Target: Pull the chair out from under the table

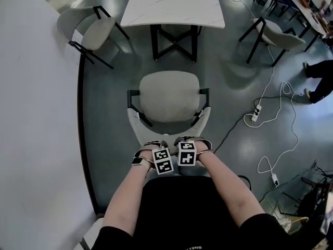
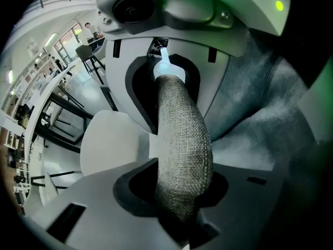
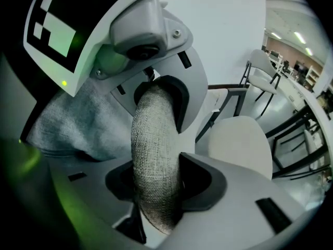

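The chair [image 1: 170, 95], with a pale cushioned seat and black frame, stands on the grey floor a little in front of the white marble-look table [image 1: 174, 4], its seat out from under the tabletop. Both grippers sit side by side on the top rim of its backrest, close to my body. My left gripper [image 1: 158, 158] is shut on the woven grey backrest edge [image 2: 182, 139], which runs between its jaws. My right gripper [image 1: 186, 152] clamps the same woven edge [image 3: 153, 155] just beside it. The seat shows past the jaws in both gripper views.
A curved white wall [image 1: 36, 113] runs along the left. A second chair [image 1: 93, 30] stands at the table's left, a third [image 1: 276, 35] at the right. A power strip with white cable [image 1: 256, 112] lies on the floor to the right. A person's legs [image 1: 320, 69] show at the right edge.
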`<state>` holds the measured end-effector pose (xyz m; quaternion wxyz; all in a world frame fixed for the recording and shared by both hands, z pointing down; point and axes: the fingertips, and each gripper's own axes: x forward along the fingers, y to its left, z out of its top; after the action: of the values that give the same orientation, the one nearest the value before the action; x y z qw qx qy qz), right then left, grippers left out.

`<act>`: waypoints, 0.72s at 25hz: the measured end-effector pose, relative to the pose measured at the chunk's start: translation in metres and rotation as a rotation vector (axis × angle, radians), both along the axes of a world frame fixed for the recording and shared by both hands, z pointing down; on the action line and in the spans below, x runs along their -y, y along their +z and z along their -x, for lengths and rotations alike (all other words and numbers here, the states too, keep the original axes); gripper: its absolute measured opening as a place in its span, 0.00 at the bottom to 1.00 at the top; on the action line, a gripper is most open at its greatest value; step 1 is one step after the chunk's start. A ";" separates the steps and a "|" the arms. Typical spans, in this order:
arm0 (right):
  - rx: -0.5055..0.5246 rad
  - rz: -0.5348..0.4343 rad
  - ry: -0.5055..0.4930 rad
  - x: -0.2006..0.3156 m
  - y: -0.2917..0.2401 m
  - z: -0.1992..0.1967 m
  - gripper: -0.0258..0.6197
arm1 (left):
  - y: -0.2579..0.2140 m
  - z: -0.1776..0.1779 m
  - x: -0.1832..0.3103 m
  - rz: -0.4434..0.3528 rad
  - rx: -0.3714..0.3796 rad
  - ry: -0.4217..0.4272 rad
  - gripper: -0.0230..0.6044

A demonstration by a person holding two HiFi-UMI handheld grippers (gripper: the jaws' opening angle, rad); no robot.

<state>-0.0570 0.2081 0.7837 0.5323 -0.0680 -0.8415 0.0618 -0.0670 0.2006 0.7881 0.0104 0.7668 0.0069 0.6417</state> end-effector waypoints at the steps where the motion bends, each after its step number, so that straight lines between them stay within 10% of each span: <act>1: 0.004 0.000 0.002 -0.005 -0.001 0.000 0.31 | -0.001 0.000 -0.005 0.000 0.000 -0.001 0.24; 18: 0.023 0.045 -0.014 -0.079 -0.009 0.005 0.31 | -0.007 0.004 -0.080 0.045 0.006 -0.014 0.24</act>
<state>-0.0616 0.2875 0.7752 0.5213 -0.0866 -0.8456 0.0762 -0.0708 0.2808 0.7810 0.0319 0.7646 0.0160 0.6435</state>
